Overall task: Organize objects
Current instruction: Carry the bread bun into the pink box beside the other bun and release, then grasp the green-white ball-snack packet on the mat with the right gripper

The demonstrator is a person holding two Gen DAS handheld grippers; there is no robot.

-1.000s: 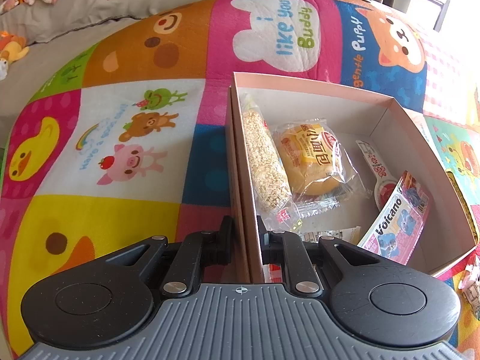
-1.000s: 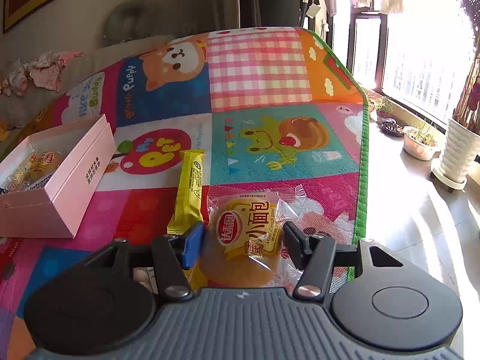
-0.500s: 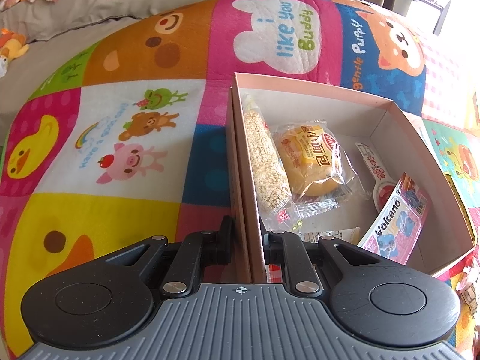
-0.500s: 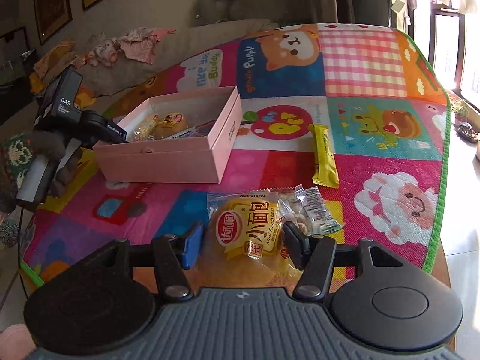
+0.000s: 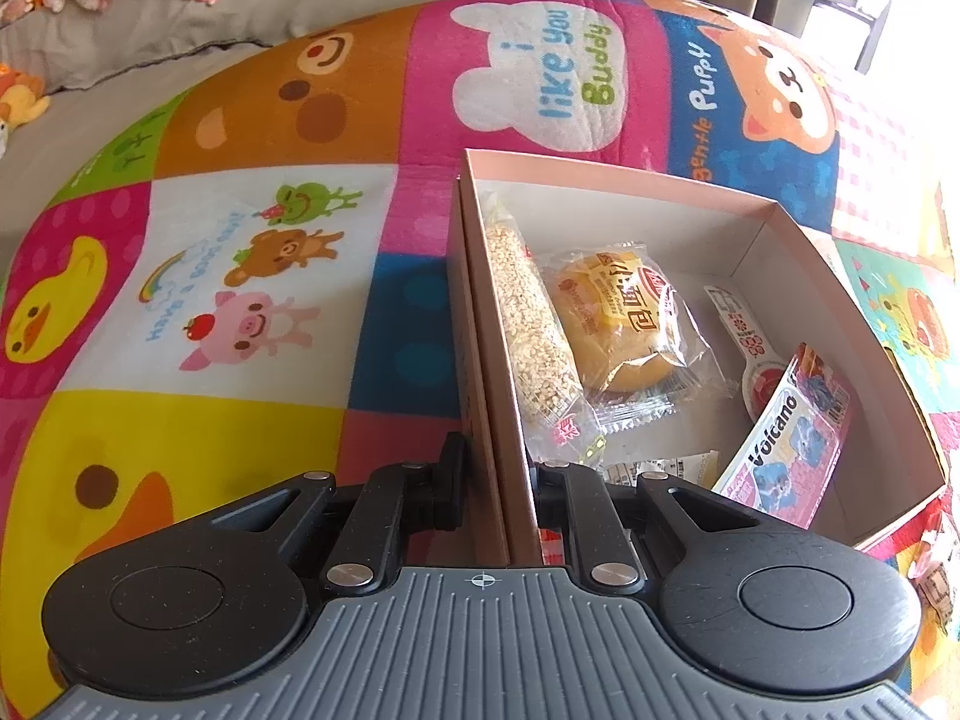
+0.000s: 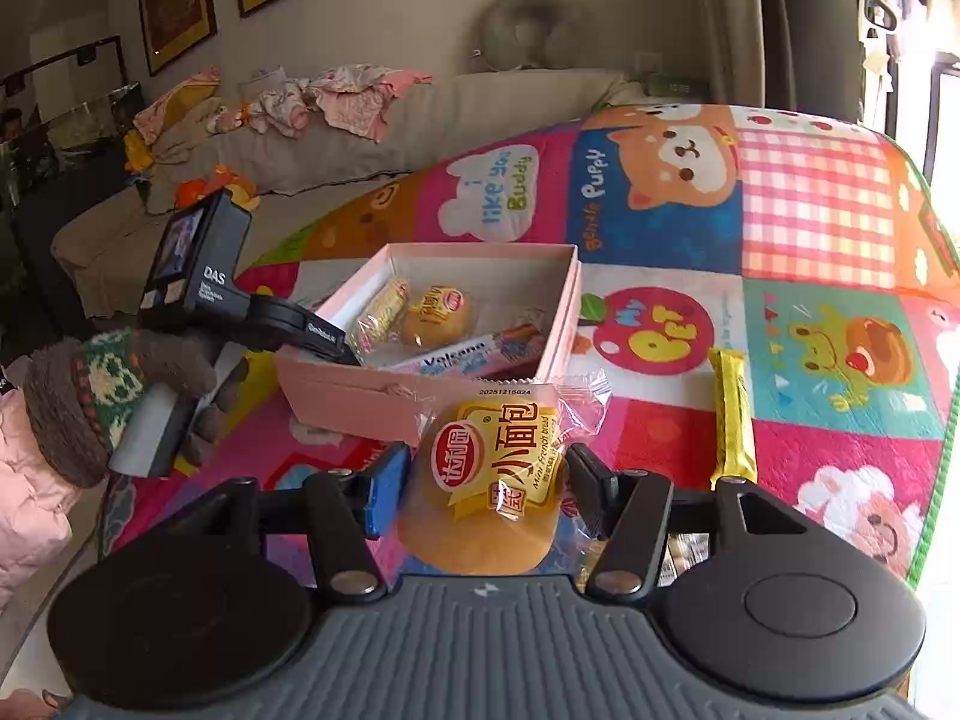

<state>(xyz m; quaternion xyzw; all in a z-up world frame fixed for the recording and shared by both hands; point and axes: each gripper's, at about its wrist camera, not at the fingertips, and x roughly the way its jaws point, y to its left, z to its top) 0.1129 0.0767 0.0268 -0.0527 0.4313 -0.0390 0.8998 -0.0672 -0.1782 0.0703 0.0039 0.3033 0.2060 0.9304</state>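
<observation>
The right gripper (image 6: 483,480) is clenched on a wrapped bread bun (image 6: 489,483), its 2 fingers pressing the packet's sides; the bun sits squarely between the fingertips, lifted clear of the cartoon play mat (image 6: 810,228) and just in front of the pink box (image 6: 360,387); a yellow snack bar (image 6: 731,414) lies on the mat to the right, well apart from the claw. The left gripper (image 5: 495,468) is closed on the box's near wall (image 5: 486,324), 1 finger outside and 1 inside; within the box lie a sesame stick packet (image 5: 528,324) along that wall, a 2nd bread bun (image 5: 624,324) beside it, a Volcano packet (image 5: 786,450) tilted against the right wall, and a slim white sachet (image 5: 741,330) between them.
</observation>
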